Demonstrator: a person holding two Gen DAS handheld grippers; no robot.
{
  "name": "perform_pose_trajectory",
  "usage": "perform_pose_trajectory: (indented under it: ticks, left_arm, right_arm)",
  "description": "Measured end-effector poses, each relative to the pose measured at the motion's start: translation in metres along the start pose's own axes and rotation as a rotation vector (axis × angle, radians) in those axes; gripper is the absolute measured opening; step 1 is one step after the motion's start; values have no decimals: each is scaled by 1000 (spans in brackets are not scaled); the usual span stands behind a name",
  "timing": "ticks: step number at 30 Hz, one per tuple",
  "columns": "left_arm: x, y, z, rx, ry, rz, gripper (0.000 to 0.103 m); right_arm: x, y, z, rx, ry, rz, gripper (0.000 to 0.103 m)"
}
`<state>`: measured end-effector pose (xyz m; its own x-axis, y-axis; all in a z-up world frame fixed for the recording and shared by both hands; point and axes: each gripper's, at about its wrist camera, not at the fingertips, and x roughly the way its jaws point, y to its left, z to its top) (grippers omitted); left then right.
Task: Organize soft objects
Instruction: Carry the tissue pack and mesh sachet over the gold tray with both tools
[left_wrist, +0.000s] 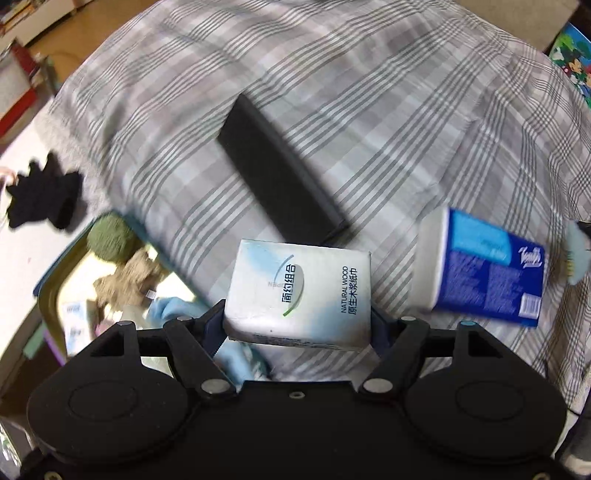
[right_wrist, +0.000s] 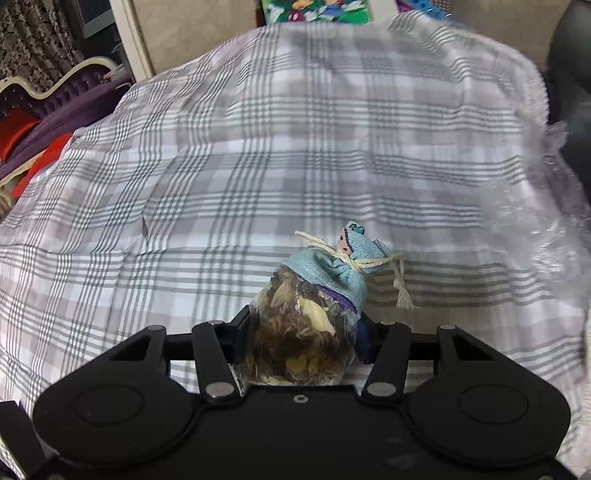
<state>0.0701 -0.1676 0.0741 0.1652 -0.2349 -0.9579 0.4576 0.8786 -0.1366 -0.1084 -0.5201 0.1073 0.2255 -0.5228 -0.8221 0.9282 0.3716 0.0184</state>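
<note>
My left gripper (left_wrist: 297, 325) is shut on a white and pale-blue tissue pack (left_wrist: 299, 291) and holds it above the plaid cloth (left_wrist: 332, 92). A blue tissue pack (left_wrist: 484, 269) lies on the cloth to the right, and a black box (left_wrist: 277, 170) lies ahead. A bin (left_wrist: 55, 291) at the lower left holds a green yarn ball (left_wrist: 109, 238), a tan soft piece (left_wrist: 129, 280) and a light-blue cloth (left_wrist: 177, 308). My right gripper (right_wrist: 303, 332) is shut on a clear sachet with a blue cloth top tied with string (right_wrist: 314, 295), above the plaid cloth (right_wrist: 258, 147).
A black fabric piece (left_wrist: 44, 195) lies on the white surface at the left. Crinkled clear plastic (right_wrist: 546, 221) lies at the cloth's right edge. Purple and red furniture (right_wrist: 44, 122) stands at the far left. A colourful box (left_wrist: 572, 62) is at the far right.
</note>
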Motion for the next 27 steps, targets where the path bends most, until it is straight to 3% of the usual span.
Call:
perform_pose_trajectory:
  ticks: [3,11,18,27]
  left_arm:
    - [3,20,-19,-21,42,12,70]
    - [2,78,-54,-126,125,26,70]
    - [-1,127,-74,-211,143,71,70]
    - [-6,188,-60,-354,97,124,70]
  right_arm:
    - [-24,-9,-11,-36,14,2,52]
    - [-89,-9,-64,-195,90,164,52]
    - [-124,31,-130,-393,216,349,52]
    - [-153,116,-220,-650,351,511,52]
